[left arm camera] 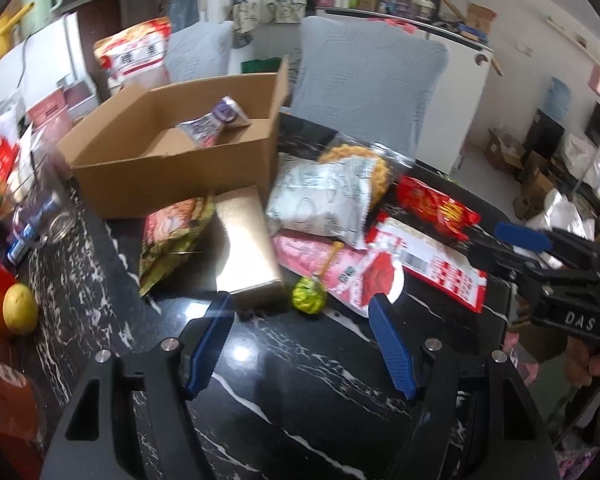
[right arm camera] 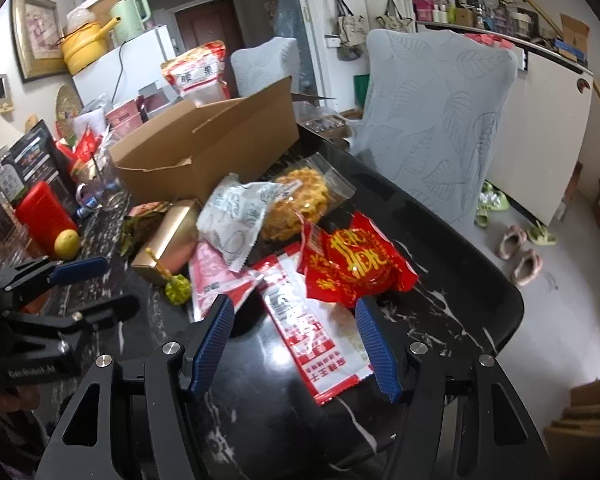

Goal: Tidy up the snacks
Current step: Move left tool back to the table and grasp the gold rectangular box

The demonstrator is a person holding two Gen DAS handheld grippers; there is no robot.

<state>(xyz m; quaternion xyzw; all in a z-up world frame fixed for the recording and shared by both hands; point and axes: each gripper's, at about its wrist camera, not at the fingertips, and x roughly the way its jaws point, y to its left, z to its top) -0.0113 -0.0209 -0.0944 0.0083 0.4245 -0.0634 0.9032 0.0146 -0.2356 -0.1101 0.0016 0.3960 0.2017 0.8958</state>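
An open cardboard box [left arm camera: 172, 176] stands at the back of the black marble table, with a purple-white packet [left arm camera: 212, 124] inside. In front lies a snack pile: green-pink bag [left arm camera: 172, 240], gold box [left arm camera: 248, 248], white bag [left arm camera: 320, 200], waffle cookies [left arm camera: 364, 160], pink packet [left arm camera: 340, 272]. My left gripper [left arm camera: 300, 304] is open just above the table, and a green lollipop [left arm camera: 309, 300] lies between its tips, untouched. My right gripper [right arm camera: 295, 305] is open over a red-white flat packet [right arm camera: 316, 340], with a red packet [right arm camera: 356, 264] just beyond.
A lemon [left arm camera: 19, 308], a red container [right arm camera: 44, 216] and glass jars crowd the table's left side. A large red-white bag [left arm camera: 136, 56] stands behind the box. Grey chairs [left arm camera: 368, 80] line the far edge. The table's rounded edge [right arm camera: 500, 320] drops off at the right.
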